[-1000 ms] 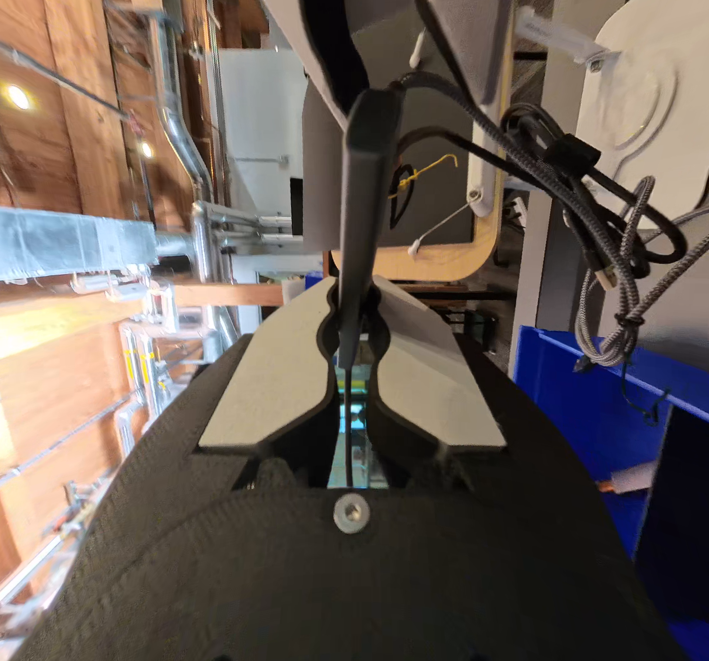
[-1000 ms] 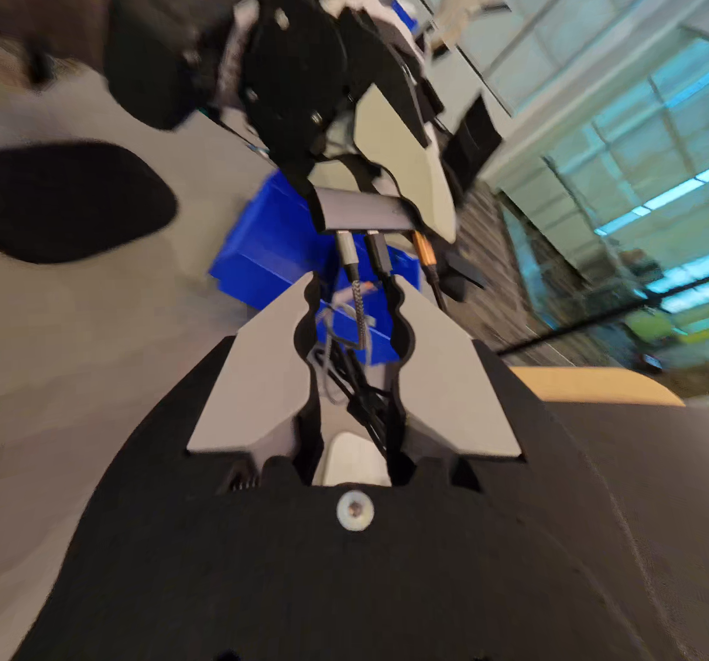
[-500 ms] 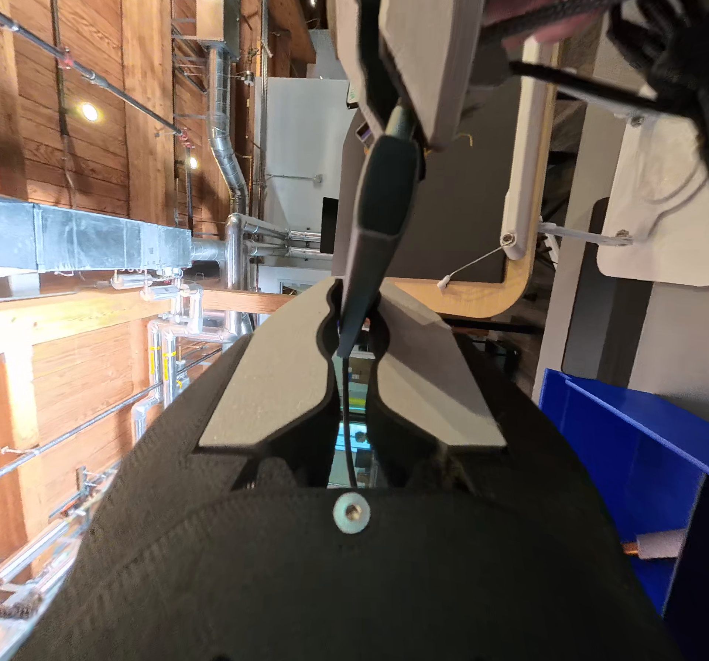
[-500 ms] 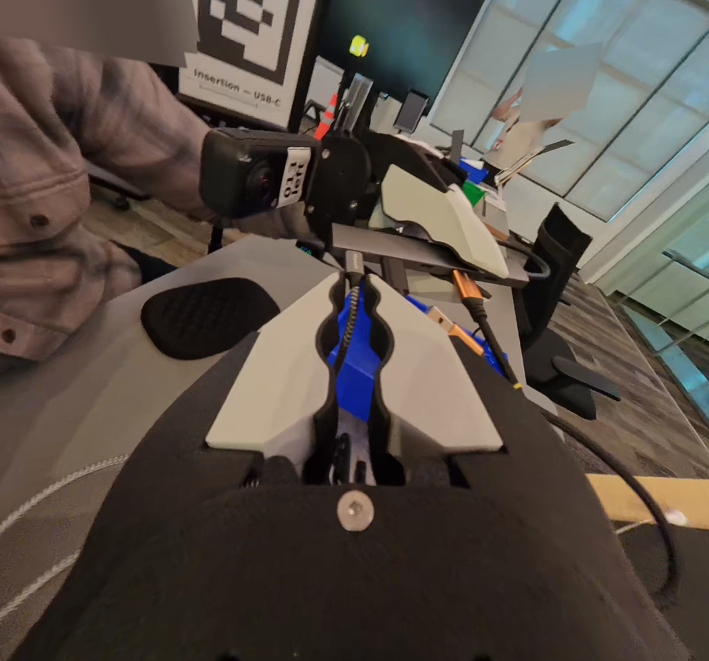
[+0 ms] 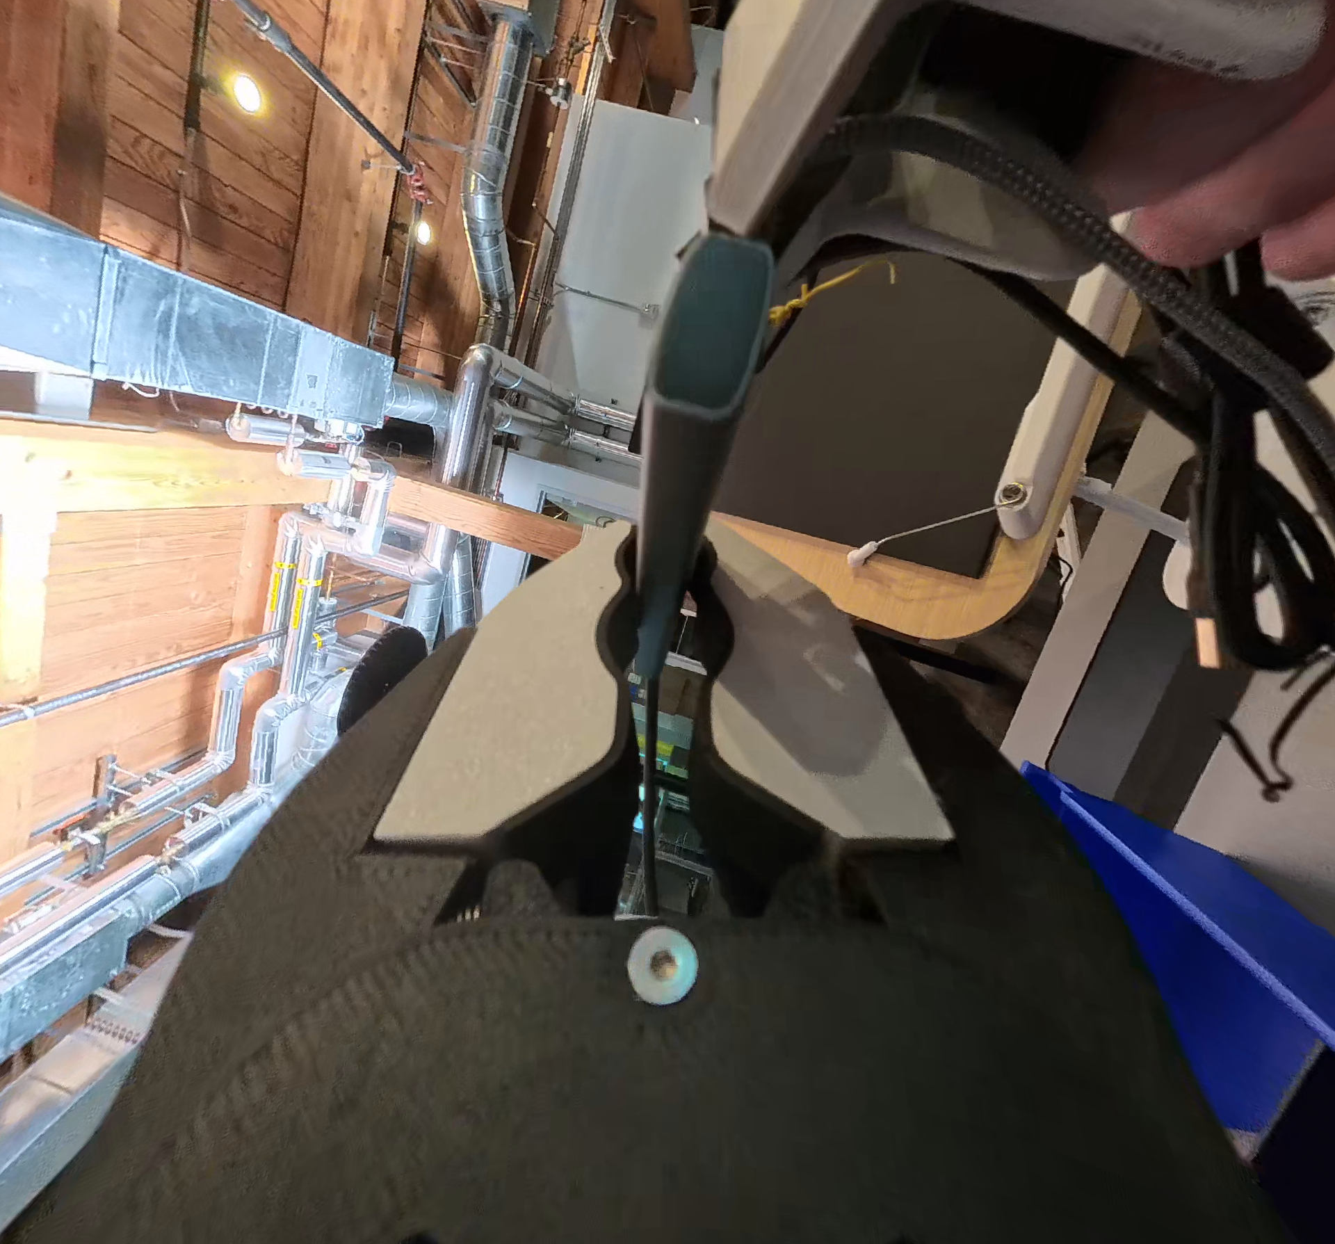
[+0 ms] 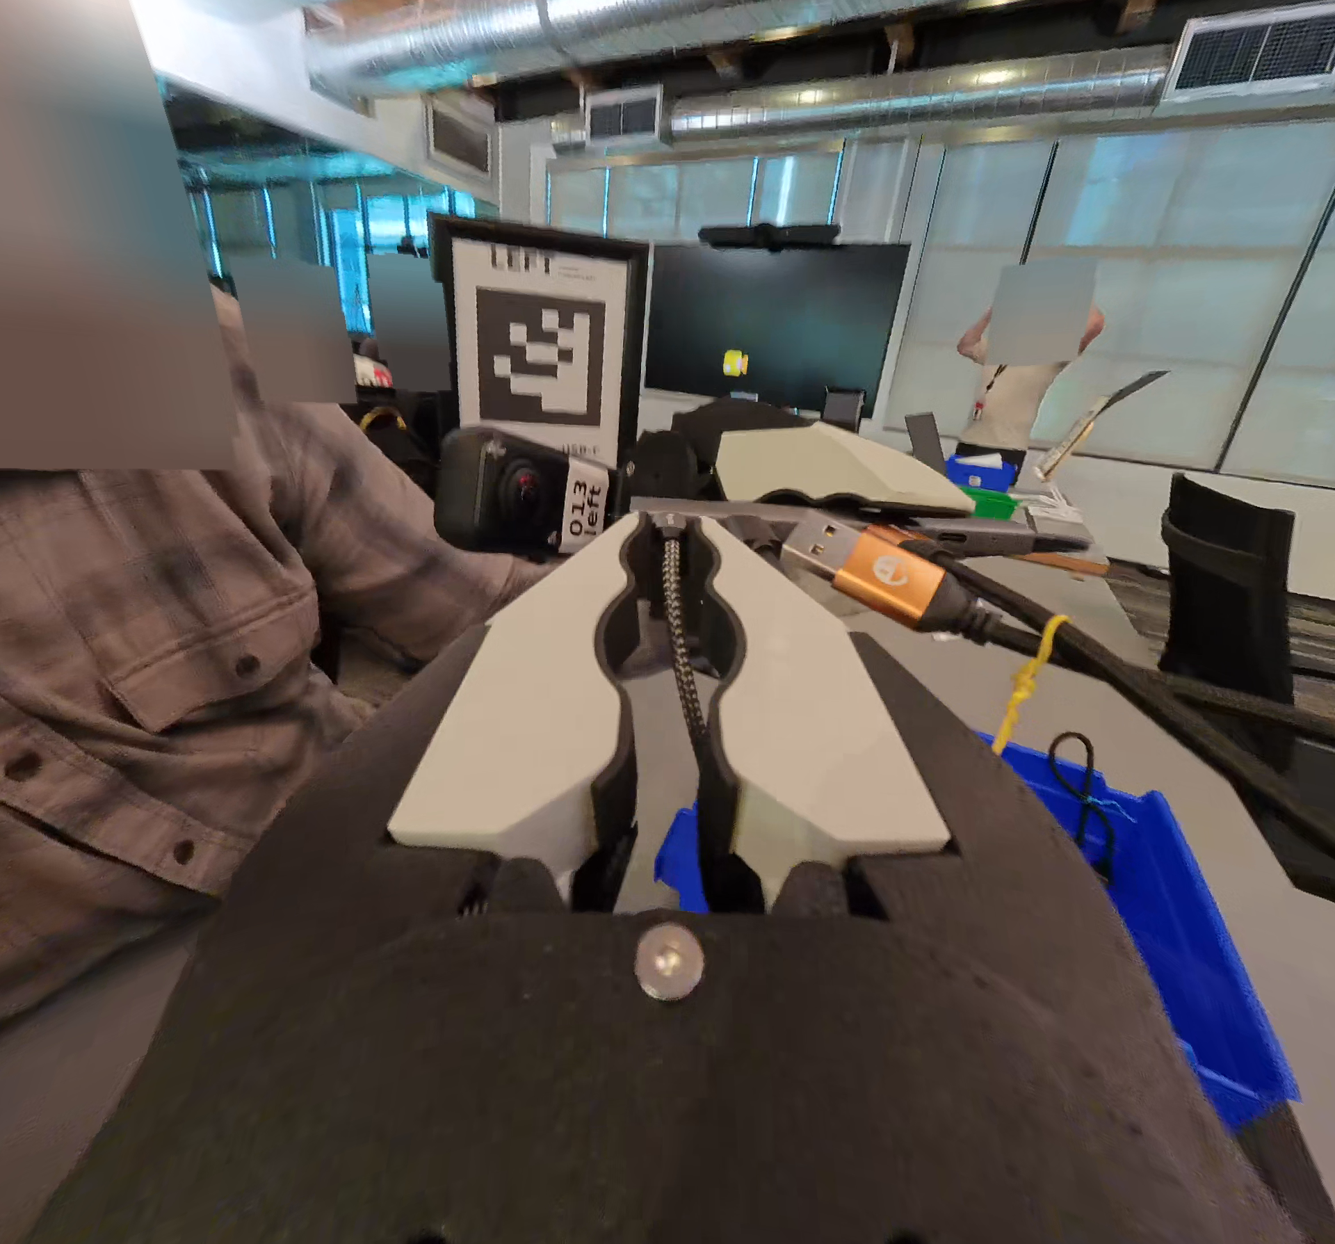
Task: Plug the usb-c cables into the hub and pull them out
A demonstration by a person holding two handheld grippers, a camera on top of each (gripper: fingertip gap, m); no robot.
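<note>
My left gripper is shut on one end of the dark grey hub, which sticks out past the fingertips. In the right wrist view the hub lies flat under a cream finger of the left gripper. My right gripper is shut on a grey braided cable. Its plug sits at the hub's near edge; I cannot tell if it is seated. An orange plug on a black braided cable hangs beside the hub with its metal end bare. One right finger shows above the hub.
A blue bin stands on the grey table under the cables and shows in the left wrist view. A bundle of black cables hangs at the right. A person in a plaid shirt is close on the left. A framed marker board stands behind. Across from one pair of fingers to the other is roughly 8 cm.
My right gripper went from open around the plugged cables to shut on the braided cable. Both views swung upward. The left gripper kept its hold on the hub.
</note>
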